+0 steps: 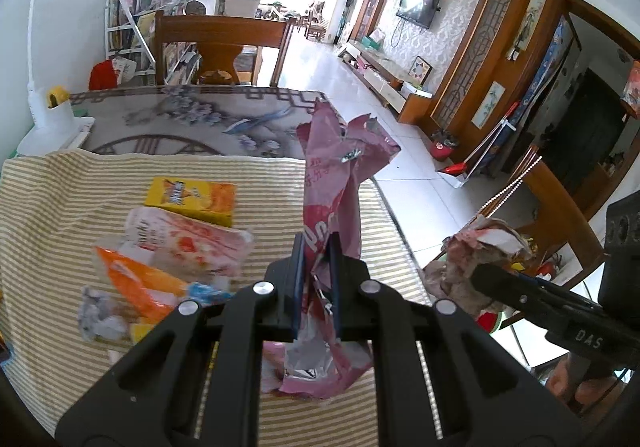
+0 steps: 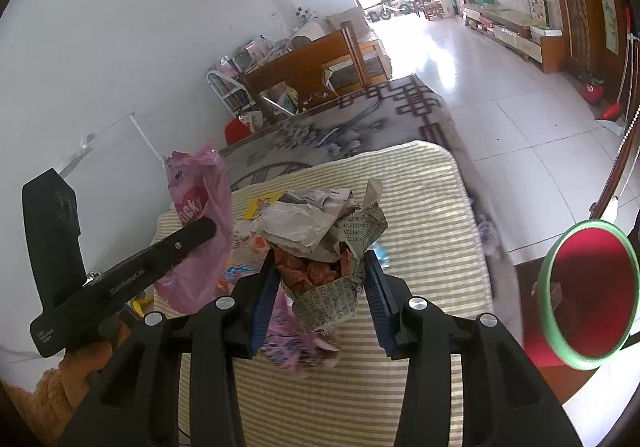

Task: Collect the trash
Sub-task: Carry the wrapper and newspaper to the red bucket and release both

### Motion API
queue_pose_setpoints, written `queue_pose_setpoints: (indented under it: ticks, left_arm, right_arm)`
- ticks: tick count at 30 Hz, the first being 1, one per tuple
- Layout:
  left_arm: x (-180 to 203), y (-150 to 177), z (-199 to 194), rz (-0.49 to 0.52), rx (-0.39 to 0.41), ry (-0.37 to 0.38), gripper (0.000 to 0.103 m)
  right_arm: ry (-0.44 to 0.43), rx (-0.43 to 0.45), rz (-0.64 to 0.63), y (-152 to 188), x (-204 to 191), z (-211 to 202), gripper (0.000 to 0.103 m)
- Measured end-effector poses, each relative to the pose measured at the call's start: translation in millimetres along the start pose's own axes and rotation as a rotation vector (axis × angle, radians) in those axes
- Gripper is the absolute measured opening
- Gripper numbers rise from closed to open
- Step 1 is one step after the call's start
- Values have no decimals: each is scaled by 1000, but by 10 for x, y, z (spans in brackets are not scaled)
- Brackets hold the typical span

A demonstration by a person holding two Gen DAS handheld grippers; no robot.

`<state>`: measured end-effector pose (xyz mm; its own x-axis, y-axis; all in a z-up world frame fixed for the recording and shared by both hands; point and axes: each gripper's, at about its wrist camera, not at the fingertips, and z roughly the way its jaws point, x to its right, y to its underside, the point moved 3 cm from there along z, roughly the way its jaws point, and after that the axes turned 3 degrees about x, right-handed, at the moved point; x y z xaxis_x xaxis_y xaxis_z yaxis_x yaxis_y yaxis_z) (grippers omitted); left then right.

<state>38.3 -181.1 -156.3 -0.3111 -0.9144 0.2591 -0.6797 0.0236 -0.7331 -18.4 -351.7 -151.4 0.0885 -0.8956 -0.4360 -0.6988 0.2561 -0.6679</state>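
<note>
Your left gripper [image 1: 316, 247] is squeezed tight on the pink wrapper [image 1: 340, 151], which sticks up past its tips. Your right gripper [image 2: 324, 279] is partly open and hugs the ball of crumpled paper [image 2: 332, 243] between its blue pads. The red bin [image 2: 588, 299] sits off to the right gripper's right side. Keep both squeezes firm and carry them over it. More trash [image 1: 176, 247] lies left of the left gripper.

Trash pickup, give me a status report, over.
Left gripper shut on pink wrapper. Right gripper shut on crumpled newspaper wad. More wrappers left on striped cloth. Nothing blocking.
</note>
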Motion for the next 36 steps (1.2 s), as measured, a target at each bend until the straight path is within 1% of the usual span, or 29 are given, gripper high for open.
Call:
queue_pose_setpoints:
  ticks: [5, 8, 11, 18, 19, 21, 23, 25, 27, 32, 33, 34, 35, 36]
  left_arm:
    - [341, 42, 157, 7, -23, 18, 11]
    - [600, 74, 284, 26, -43, 47, 11]
    - [914, 99, 430, 54, -67, 92, 11]
    - [1702, 197, 861, 114, -141, 235, 11]
    - [1864, 231, 943, 133, -157, 262, 11]
    - [2115, 284, 1058, 169, -179, 302, 11]
    - [2313, 335, 1170, 202, -196, 324, 11]
    - [2501, 392, 1324, 222, -225, 342, 11]
    - [2666, 446, 1498, 235, -258, 343, 11]
    - [2818, 552, 1733, 260, -306, 342, 13]
    - [2820, 558, 1746, 261, -310, 347, 15]
    - [2832, 570, 1763, 267, -321, 355, 28]
    - [2847, 584, 1762, 273, -328, 355, 56]
    - [2849, 587, 1762, 278, -325, 352, 67]
  right_arm:
    - [9, 6, 19, -56, 364, -148, 41]
    - [41, 22, 47, -81, 642, -278, 41]
    - [87, 44, 87, -104, 949, -441, 41]
    - [240, 97, 216, -25, 1796, -896, 41]
    - [272, 102, 243, 8, 1957, -973, 41]
    - [309, 104, 273, 48, 2132, -1044, 41]
    - [353, 106, 305, 97, 2353, -1138, 41]
    - [381, 110, 329, 143, 2501, -1203, 41]
    - [399, 111, 347, 153, 2627, -1250, 41]
    - [420, 106, 381, 204, 2832, -1279, 41]
    - [422, 104, 382, 217, 2853, -1287, 42]
    - [426, 100, 380, 217, 2878, -1277, 43]
    - [429, 99, 380, 221, 2884, -1276, 45]
    - [434, 97, 380, 208, 2906, -1265, 52]
